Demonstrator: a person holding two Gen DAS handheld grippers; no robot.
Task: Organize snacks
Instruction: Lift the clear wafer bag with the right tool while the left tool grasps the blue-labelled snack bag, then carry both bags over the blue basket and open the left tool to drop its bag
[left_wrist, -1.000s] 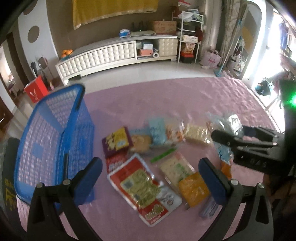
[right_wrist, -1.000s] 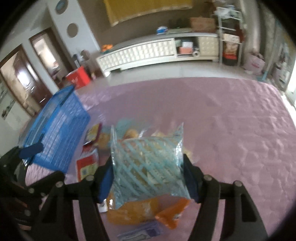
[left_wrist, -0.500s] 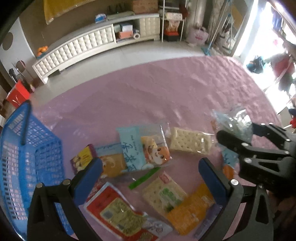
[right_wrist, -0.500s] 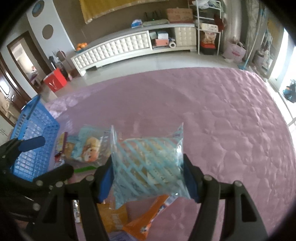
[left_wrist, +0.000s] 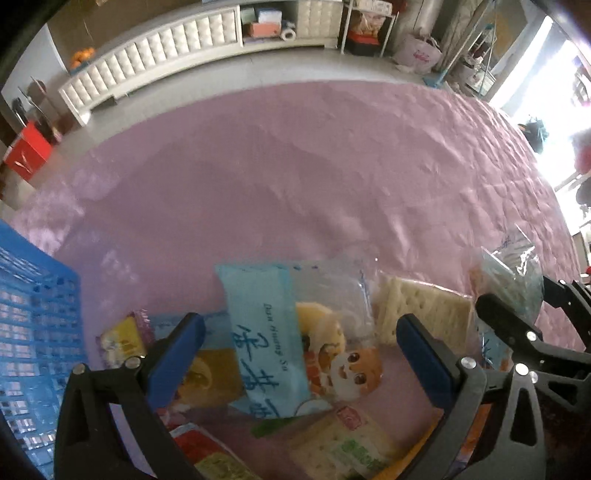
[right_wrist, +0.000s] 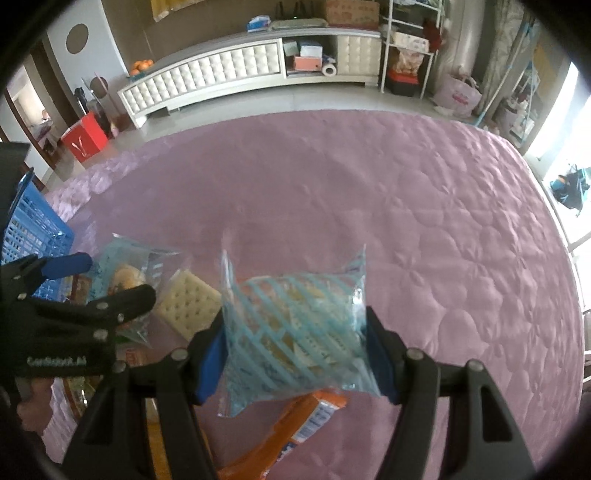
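At the lower centre of its own view, the right gripper (right_wrist: 295, 354) clamps a clear snack bag with a blue lattice print (right_wrist: 295, 325) between both pads, lifted off the pink quilted cloth (right_wrist: 443, 240). The left gripper (left_wrist: 299, 354) stands wide open, holding nothing, over a light-blue cartoon-cat packet (left_wrist: 288, 347) at the lower centre of its view, with the blue basket (left_wrist: 33, 332) at the left edge.

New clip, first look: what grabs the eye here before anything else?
The right gripper dominates its view, clamped on a clear packet with a blue lattice print held above the pink quilted cloth. The open left gripper frames a light-blue snack bag with a cartoon cat amid scattered cracker packs, and a blue basket fills the left edge.
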